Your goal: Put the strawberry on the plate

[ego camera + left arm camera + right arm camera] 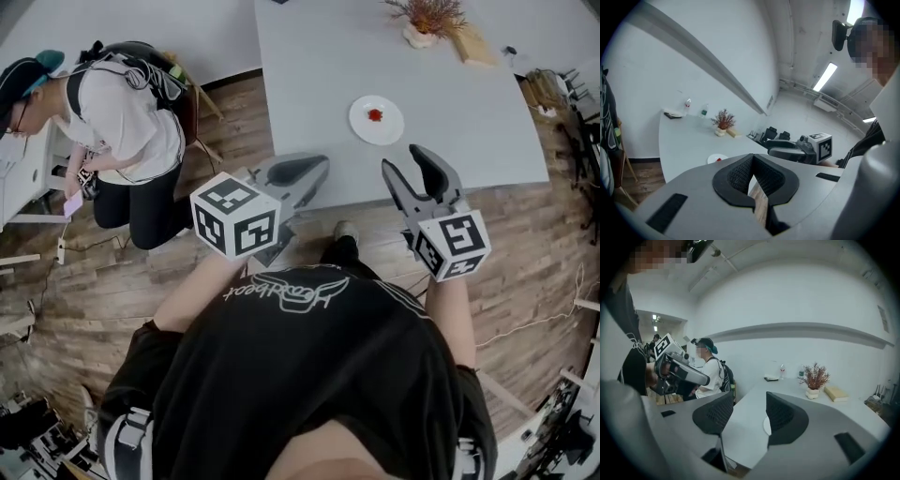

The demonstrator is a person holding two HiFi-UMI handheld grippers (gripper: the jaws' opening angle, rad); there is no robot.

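Plainly, much is cut off: the pale grey tabletop (469,141) runs out of the head view at the top, and in the right gripper view the white plate (361,129) shows only as a sliver behind one jaw. The strawberry (375,115) lies at the middle of the plate, which sits nearer the tabletop's near edge than its far part. It is a tiny red blob, too small to tell where its tip points or how its long axis runs. The plate is round, smooth and shallow. The left gripper (322,167) is held just off the near edge, its ribbed black pads pressed together at the tips with nothing between them. The right gripper (405,161) is at the same edge, jaws spread wide and empty. A dried plant (427,17) in a pale pot is cropped at the top
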